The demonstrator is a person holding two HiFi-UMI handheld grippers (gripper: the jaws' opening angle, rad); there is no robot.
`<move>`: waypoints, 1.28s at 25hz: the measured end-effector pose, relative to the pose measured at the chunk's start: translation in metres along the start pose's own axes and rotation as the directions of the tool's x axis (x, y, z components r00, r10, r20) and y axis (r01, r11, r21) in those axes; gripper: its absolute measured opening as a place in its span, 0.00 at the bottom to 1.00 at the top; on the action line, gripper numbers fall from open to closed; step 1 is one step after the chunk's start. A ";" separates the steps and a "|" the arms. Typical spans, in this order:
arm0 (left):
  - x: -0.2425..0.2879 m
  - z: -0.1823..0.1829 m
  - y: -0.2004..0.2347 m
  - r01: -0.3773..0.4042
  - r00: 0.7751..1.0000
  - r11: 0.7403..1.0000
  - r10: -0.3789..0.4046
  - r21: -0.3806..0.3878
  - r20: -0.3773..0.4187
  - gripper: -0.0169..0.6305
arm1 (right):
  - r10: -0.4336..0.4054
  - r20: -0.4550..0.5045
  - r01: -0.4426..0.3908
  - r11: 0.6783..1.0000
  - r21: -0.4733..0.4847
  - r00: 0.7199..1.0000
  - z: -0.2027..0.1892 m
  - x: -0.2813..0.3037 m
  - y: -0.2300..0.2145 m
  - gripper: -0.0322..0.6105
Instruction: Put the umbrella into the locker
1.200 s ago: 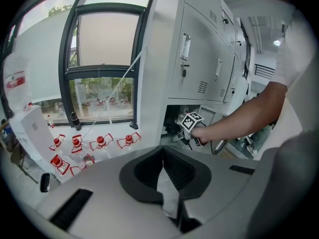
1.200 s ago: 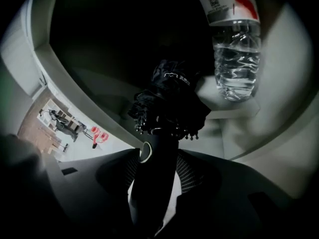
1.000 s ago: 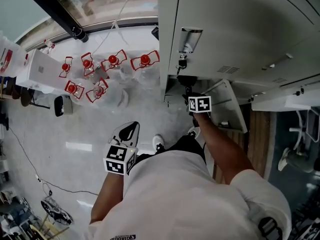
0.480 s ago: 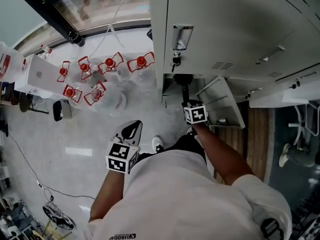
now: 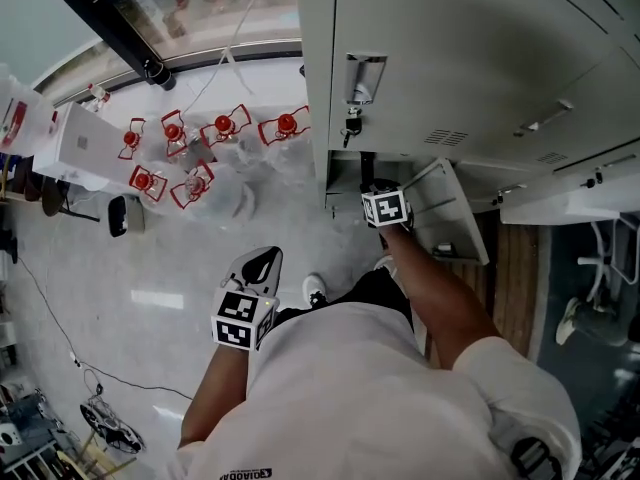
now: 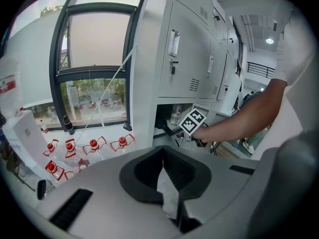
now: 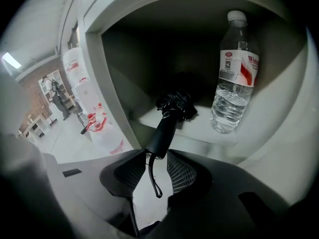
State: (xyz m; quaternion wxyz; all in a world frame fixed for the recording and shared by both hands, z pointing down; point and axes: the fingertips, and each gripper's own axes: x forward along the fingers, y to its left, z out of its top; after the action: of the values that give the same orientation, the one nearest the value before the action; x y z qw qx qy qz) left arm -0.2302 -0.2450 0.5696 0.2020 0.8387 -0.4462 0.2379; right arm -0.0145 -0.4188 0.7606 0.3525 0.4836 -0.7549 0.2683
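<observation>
Half closed the jaws of the right gripper [image 7: 155, 154] just then, leaving the handle end of the umbrella [image 7: 168, 121] between the tips without a clear clamp on it. Found the wrist strap hanging down through the gap. Located the umbrella lying in the open bottom compartment of the locker [image 7: 92, 78], canopy end deepest, handle toward the opening. Noted a clear water bottle [image 7: 234, 78] standing at the right of the same compartment, apart from the umbrella. Found the compartment door [image 5: 452, 208] swung open just right of that gripper. Found the left gripper [image 6: 163, 149] with tips together on nothing, away from the locker, over the pale floor [image 5: 140, 258]. Noted water jugs [image 5: 225, 128] with red caps grouped by the window [image 6: 94, 54], well left of the opening.
</observation>
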 end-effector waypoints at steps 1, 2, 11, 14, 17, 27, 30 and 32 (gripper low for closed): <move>0.000 0.000 0.000 -0.005 1.000 1.000 0.005 -0.003 0.000 0.05 | -0.004 0.000 0.004 1.000 0.006 1.000 0.006 0.005 -0.005 0.29; 0.000 0.001 -0.001 -0.012 1.000 1.000 0.012 -0.006 0.000 0.05 | -0.006 -0.001 0.006 1.000 0.010 1.000 0.012 0.009 -0.009 0.29; -0.010 -0.005 0.000 -0.078 0.997 0.996 0.078 -0.047 -0.002 0.05 | 0.011 0.010 -0.010 0.998 -0.057 1.000 0.048 0.038 -0.014 0.30; -0.015 -0.008 0.003 -0.097 0.995 0.993 0.097 -0.062 -0.005 0.05 | 0.005 0.002 -0.005 0.997 -0.077 1.000 0.053 0.042 -0.016 0.30; -0.017 -0.009 0.005 -0.102 0.995 0.992 0.102 -0.071 -0.003 0.05 | 0.003 -0.011 -0.004 0.997 -0.082 1.000 0.053 0.044 -0.016 0.31; -0.006 0.003 0.000 0.005 0.999 0.999 -0.004 -0.042 0.039 0.05 | 0.029 0.018 -0.026 0.992 -0.122 0.999 0.027 -0.010 0.019 0.39; -0.002 0.010 -0.005 0.057 0.997 0.998 -0.056 -0.008 0.060 0.05 | 0.035 0.048 -0.027 0.988 -0.149 0.998 0.016 -0.042 0.032 0.39; -0.002 0.014 -0.012 0.092 0.993 0.996 -0.093 0.018 0.072 0.05 | 0.049 0.069 -0.040 0.991 -0.128 0.996 0.006 -0.068 0.044 0.39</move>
State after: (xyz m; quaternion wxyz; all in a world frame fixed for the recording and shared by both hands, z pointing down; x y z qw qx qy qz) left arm -0.2180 -0.2450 0.5558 0.1905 0.8681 -0.4120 0.2007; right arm -0.0373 -0.3688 0.7003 0.3489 0.4527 -0.7933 0.2098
